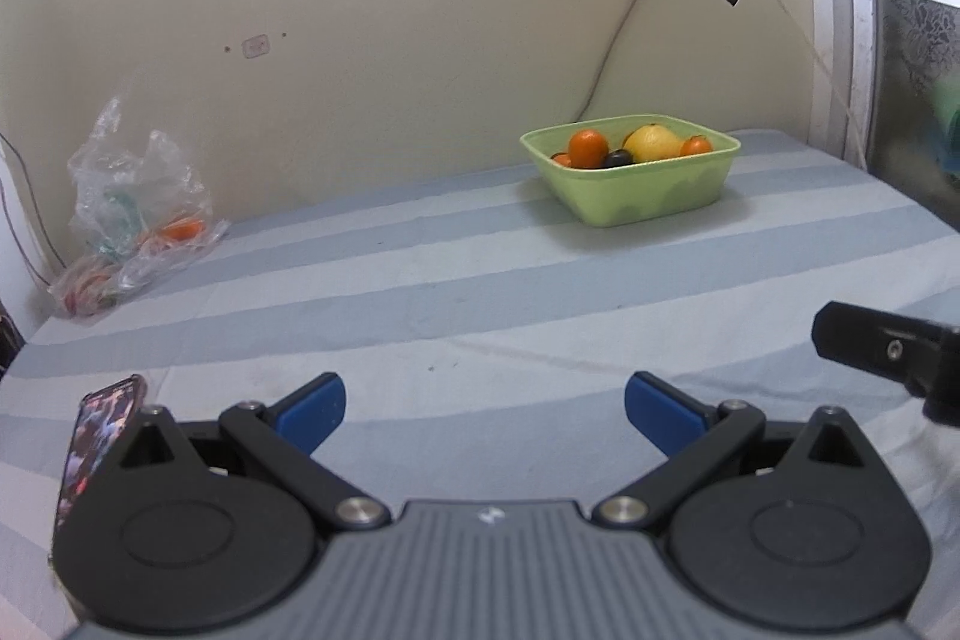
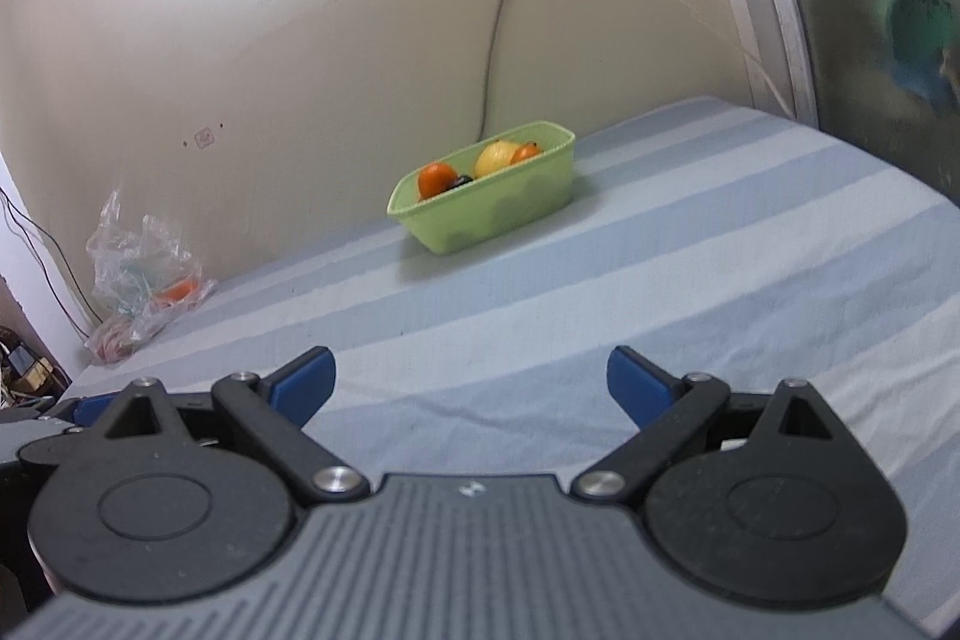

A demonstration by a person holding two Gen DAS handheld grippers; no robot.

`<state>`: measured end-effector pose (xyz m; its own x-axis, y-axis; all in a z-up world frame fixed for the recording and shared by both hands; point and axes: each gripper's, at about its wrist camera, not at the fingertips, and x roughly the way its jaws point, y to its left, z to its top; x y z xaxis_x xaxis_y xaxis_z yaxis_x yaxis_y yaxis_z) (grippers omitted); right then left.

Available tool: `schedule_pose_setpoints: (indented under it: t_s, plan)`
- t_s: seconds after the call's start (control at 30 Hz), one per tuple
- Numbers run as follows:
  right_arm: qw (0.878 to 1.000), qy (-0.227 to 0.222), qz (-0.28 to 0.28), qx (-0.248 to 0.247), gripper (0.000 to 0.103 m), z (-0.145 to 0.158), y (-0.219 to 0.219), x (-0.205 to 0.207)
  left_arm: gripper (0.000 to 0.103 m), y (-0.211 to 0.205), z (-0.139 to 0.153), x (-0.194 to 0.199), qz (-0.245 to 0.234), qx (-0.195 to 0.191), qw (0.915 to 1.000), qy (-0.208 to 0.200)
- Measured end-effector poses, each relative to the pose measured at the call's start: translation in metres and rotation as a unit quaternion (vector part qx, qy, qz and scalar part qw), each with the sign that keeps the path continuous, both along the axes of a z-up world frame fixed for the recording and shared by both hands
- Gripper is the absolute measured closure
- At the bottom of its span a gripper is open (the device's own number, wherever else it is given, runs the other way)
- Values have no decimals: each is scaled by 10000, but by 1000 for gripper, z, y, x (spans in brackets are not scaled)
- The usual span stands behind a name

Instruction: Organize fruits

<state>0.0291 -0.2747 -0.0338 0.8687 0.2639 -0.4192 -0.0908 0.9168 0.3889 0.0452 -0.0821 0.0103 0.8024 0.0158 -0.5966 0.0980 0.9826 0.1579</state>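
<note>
A light green basket (image 1: 660, 196) stands at the far side of the striped cloth, near the wall. It holds an orange (image 1: 587, 147), a yellow lemon (image 1: 654, 143), a dark plum (image 1: 618, 158) and another orange fruit (image 1: 696, 146). The basket also shows in the right wrist view (image 2: 510, 208). My left gripper (image 1: 485, 409) is open and empty, low over the near cloth. My right gripper (image 2: 471, 385) is open and empty too, well short of the basket. Part of the right gripper shows at the right edge of the left wrist view (image 1: 888, 349).
A crumpled clear plastic bag (image 1: 129, 208) with an orange fruit (image 1: 183, 229) inside lies at the far left by the wall, also in the right wrist view (image 2: 144, 274). A phone (image 1: 99, 436) lies at the near left. A cable hangs down the wall (image 1: 618, 34).
</note>
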Motion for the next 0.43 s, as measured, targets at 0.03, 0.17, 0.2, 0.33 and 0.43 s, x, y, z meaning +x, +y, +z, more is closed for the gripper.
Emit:
schedule_pose_setpoints:
  t_s: [0.03,0.17,0.2,0.33,0.43]
  plan:
    - [10000,-13,-9,-2,4,1,0,1,0,0,1,2,-23,-47,10000,32]
    - [10000,-66,-27,-25,4,4,-1,3,0,-3,2,9,-42,-86,9999,40]
    - [10000,-73,-29,-29,4,4,-1,4,0,-3,2,10,-48,-69,10000,21]
    - [10000,-70,-31,-43,4,4,-1,5,0,-4,0,14,-142,-140,9998,49]
    - [10000,-58,-31,-73,4,4,-1,6,0,-4,1,16,-176,-150,9997,31]
